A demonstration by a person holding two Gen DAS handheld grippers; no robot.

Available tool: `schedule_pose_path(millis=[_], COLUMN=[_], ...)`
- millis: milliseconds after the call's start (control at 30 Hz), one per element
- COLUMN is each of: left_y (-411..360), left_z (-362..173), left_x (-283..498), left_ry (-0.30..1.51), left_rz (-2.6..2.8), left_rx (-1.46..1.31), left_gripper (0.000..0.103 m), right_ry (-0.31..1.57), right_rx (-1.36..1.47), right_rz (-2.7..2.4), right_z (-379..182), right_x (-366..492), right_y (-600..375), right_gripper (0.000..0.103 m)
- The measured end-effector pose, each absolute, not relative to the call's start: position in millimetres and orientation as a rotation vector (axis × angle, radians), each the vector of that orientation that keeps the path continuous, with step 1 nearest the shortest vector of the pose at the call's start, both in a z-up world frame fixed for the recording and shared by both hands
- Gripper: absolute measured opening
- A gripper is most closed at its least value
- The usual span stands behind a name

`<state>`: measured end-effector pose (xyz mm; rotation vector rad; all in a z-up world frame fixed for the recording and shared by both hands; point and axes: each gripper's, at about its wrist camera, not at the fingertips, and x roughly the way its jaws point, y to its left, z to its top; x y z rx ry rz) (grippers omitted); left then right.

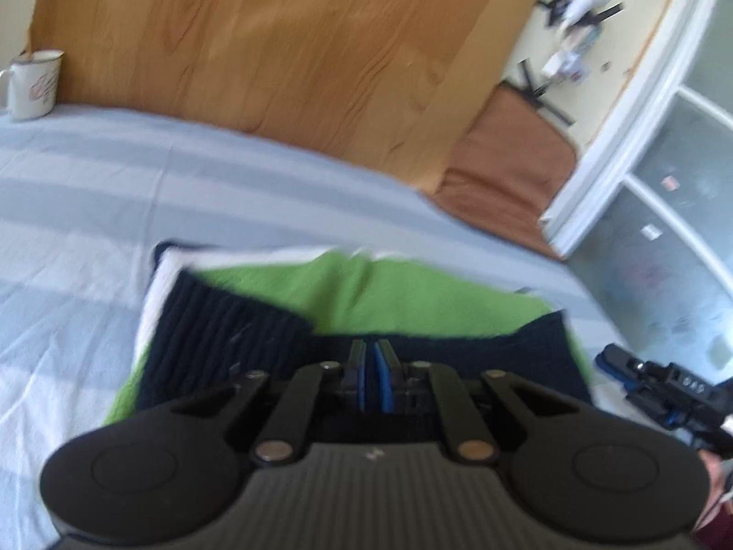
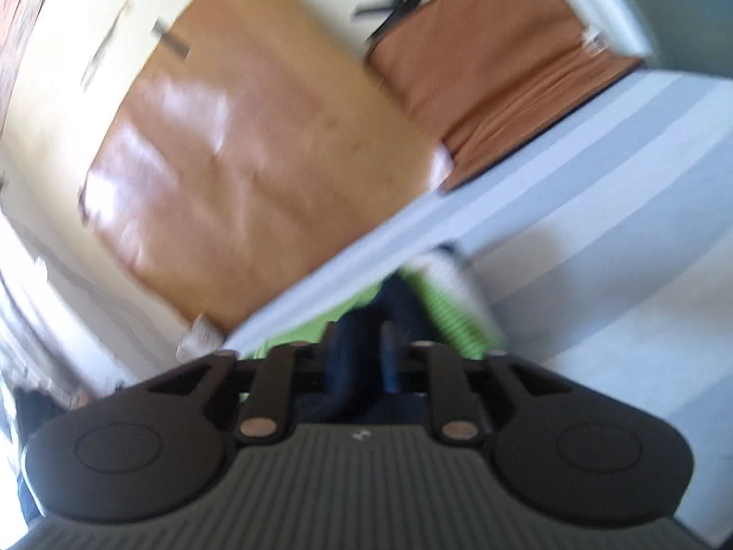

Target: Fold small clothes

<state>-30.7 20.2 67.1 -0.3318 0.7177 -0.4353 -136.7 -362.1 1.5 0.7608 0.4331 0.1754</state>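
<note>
Two tongs are mine here. My left tongs (image 1: 372,362) have their blue pads pressed almost together, with nothing visible between them, just above the near edge of the green garment (image 1: 389,293). That garment, with its navy ribbed cuffs (image 1: 215,334), lies flat on the striped bed sheet (image 1: 137,174), well apart from the white mug (image 1: 36,85) at the sheet's far left corner. My right tongs (image 2: 362,343) are a little apart with navy cloth (image 2: 348,357) bunched between them, though the blur keeps me from telling whether they truly clamp it. In the left wrist view, my right tongs (image 1: 609,360) sit just beside the garment's right edge.
</note>
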Motion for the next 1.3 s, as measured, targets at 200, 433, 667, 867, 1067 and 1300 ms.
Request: schedule_pose_path(millis=[200, 433, 667, 867, 1067, 1300], left_y=[-24.9, -45.1, -35.6, -38.0, 33.6, 179.2], left_z=[73.0, 23.5, 8.3, 12.3, 50.5, 67.9], left_x=[-17.3, 8.9, 11.9, 5.5, -23.4, -70.3], left_ry=[0.73, 0.867, 0.858, 0.844, 0.673, 0.472], left_rz=[-0.59, -0.541, -0.542, -0.542, -0.549, -0.229], left_rx=[-0.323, -0.304, -0.389, -0.355, -0.531, -0.714], left_gripper=[0.008, 0.006, 0.006, 0.006, 0.013, 0.019], right_ry=[0.527, 0.559, 0.587, 0.467, 0.452, 0.641], right_rx=[0.891, 0.67, 0.697, 0.639, 0.424, 0.282], right_rz=[0.117, 0.141, 0.16, 0.253, 0.424, 0.663], right_z=[-28.2, -21.6, -27.5, 36.3, 96.1, 59.6], right_x=[-130.5, -100.3, -79.6, -95.8, -89.7, -55.6], right_y=[-370.6, -326.9, -303.3, -277.2, -184.5, -42.0], right_gripper=[0.074, 0.074, 0.028, 0.025, 0.027, 0.036])
